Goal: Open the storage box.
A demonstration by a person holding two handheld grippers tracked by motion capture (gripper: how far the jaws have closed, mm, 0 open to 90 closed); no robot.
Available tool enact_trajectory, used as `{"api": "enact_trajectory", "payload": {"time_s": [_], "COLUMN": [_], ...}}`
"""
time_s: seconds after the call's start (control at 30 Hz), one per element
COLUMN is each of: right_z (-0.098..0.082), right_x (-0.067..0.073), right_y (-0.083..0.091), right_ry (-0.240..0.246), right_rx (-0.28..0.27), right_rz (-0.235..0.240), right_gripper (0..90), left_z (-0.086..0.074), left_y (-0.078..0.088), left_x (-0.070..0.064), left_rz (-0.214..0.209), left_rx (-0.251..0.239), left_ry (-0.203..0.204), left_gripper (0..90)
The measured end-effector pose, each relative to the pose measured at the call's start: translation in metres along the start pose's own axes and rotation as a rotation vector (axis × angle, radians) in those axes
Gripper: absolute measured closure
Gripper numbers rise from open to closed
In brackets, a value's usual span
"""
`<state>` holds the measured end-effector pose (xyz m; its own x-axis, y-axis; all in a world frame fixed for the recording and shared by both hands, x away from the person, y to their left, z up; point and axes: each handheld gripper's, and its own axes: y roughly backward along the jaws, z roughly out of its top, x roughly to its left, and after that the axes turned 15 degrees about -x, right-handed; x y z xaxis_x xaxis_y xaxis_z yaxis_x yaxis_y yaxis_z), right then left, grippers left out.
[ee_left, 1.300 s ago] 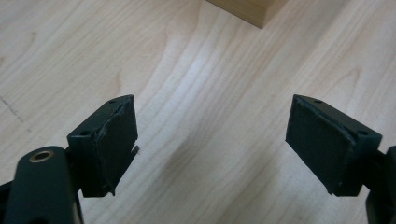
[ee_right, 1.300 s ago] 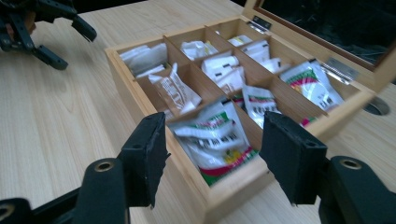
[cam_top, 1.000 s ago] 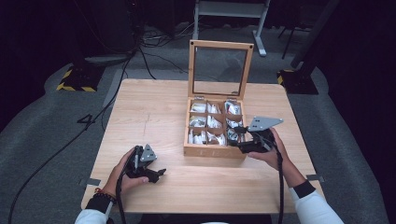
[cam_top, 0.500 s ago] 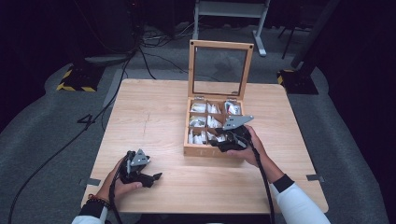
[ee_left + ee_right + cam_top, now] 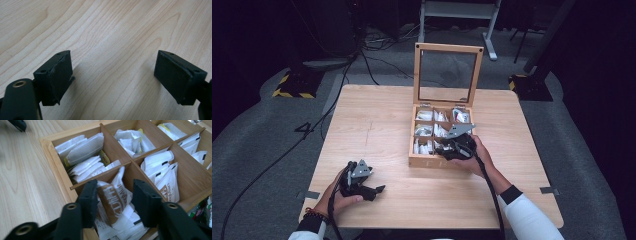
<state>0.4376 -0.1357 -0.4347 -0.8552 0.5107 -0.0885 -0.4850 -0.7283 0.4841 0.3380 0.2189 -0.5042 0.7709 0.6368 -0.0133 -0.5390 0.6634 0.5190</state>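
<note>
A wooden box [image 5: 432,162] with several compartments of tea sachets stands right of the table's middle, its glass lid [image 5: 447,75] upright. My right gripper [image 5: 443,150] dips into the front middle compartment. In the right gripper view its jaws [image 5: 115,200] have just been closing and now stand on either side of a white and brown sachet [image 5: 110,202], pads against its edges. My left gripper [image 5: 379,190] rests low near the table's front left corner. In the left gripper view its jaws [image 5: 113,75] are open over bare wood.
The wooden table [image 5: 372,125] has bare room left of the box. Neighbouring compartments [image 5: 85,157] hold more white sachets. Cables [image 5: 362,60] and stand legs lie on the dark floor behind the table.
The right hand moved left and down from the box's right edge into a front compartment, and its jaws narrowed around a sachet. The left hand barely shifted.
</note>
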Motion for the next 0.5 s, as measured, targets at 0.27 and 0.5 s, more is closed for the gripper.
{"api": "enact_trajectory", "payload": {"time_s": [0.27,0.5], "right_z": [-0.0033,0.0007], "right_x": [0.0001,0.0004], "right_y": [0.0028,0.0048], "right_ry": [0.016,0.026], "right_rx": [0.006,-0.002], "right_rz": [-0.003,0.01], "right_gripper": [89.8,75.5], "left_z": [0.0003,0.0003], "left_y": [-0.0006,-0.0005], "left_x": [0.0004,0.0003], "left_rz": [-0.006,-0.004], "left_rx": [0.003,0.003], "left_ry": [-0.001,0.0], "left_gripper": [14.9,14.9]}}
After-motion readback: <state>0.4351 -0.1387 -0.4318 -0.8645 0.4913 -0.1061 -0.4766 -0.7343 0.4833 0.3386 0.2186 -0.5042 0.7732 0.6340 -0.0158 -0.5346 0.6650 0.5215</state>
